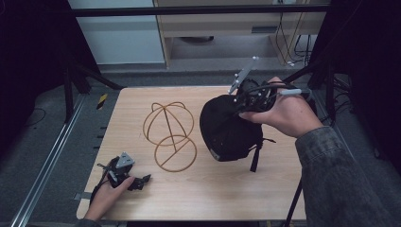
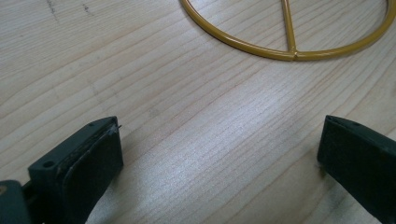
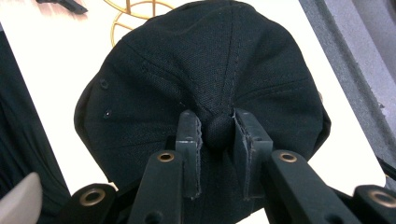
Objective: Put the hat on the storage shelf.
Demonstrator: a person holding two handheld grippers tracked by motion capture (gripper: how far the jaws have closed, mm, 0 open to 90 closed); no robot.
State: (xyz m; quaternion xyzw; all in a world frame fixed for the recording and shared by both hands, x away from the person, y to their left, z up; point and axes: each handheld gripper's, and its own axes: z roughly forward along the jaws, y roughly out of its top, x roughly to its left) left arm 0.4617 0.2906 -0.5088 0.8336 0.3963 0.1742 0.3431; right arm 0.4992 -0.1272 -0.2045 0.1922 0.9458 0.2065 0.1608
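The right hand-held gripper [image 3: 217, 133] is squeezed shut on a black cap [image 3: 201, 70]. Its two black jaws pinch the little round button [image 3: 217, 130] on the very top of the cap. In the high view the cap [image 1: 227, 127] hangs from this hand-held gripper [image 1: 243, 106] above the right part of the wooden bench [image 1: 198, 198]. It is lifted up and does not look like it sits on the wood. A black strap [image 1: 255, 158] dangles from the cap's lower edge. The person's right hand [image 1: 288, 113] holds the tool from the right side, and a grey sleeve [image 1: 335, 179] comes in from the bottom right corner.

Just left of the cap stands a gold wire cap stand [image 1: 169, 135]. It has a flat ring at the bottom and a round cage of thin wire on top. The cap is near the stand, but I cannot tell if they touch.

The left hand-held gripper [image 1: 135, 182] lies low on the bench near the front left corner, held by the left hand [image 1: 106, 196]. In the left gripper view its jaws stand wide open with bare wood between them. The gold ring of the stand [image 2: 285, 44] lies a little way ahead of them.
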